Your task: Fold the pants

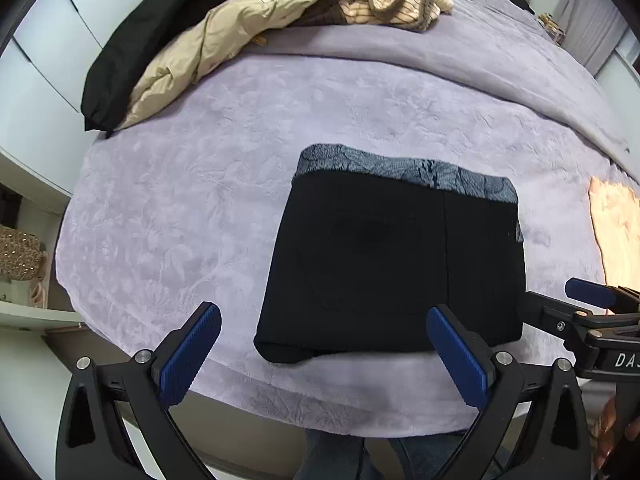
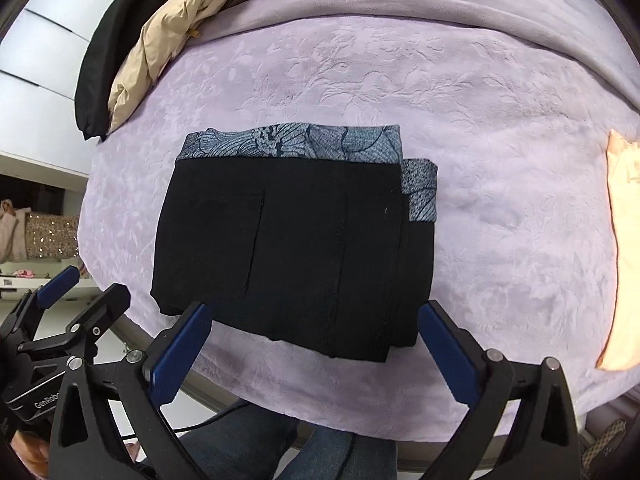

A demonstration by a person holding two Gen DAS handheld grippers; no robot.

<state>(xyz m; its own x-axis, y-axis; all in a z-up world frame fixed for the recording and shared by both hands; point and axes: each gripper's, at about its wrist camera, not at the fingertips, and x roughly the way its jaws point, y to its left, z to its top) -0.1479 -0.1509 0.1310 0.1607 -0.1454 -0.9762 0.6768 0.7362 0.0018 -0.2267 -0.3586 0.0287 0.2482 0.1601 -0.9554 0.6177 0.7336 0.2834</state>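
The left gripper (image 1: pixel 324 354) hangs with its blue-padded fingers (image 1: pixel 191 354) spread wide, gripping nothing. Just beside it, the right gripper (image 2: pixel 316 350) is likewise parted and bare. Both sit level at the bed's near edge, pointing toward its far edge. The person's denim-clad legs (image 2: pixel 320 448) stand below.

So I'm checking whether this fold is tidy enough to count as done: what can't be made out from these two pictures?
- Pants, both views: the layers underneath are hidden by the top black panel, so inner creases cannot be judged.
- Peach cloth, both views: cut off by the right edge.
- Clothes pile, right wrist view: mostly cropped by the top edge.
- Right gripper, left wrist view: only partly in frame at the right edge.
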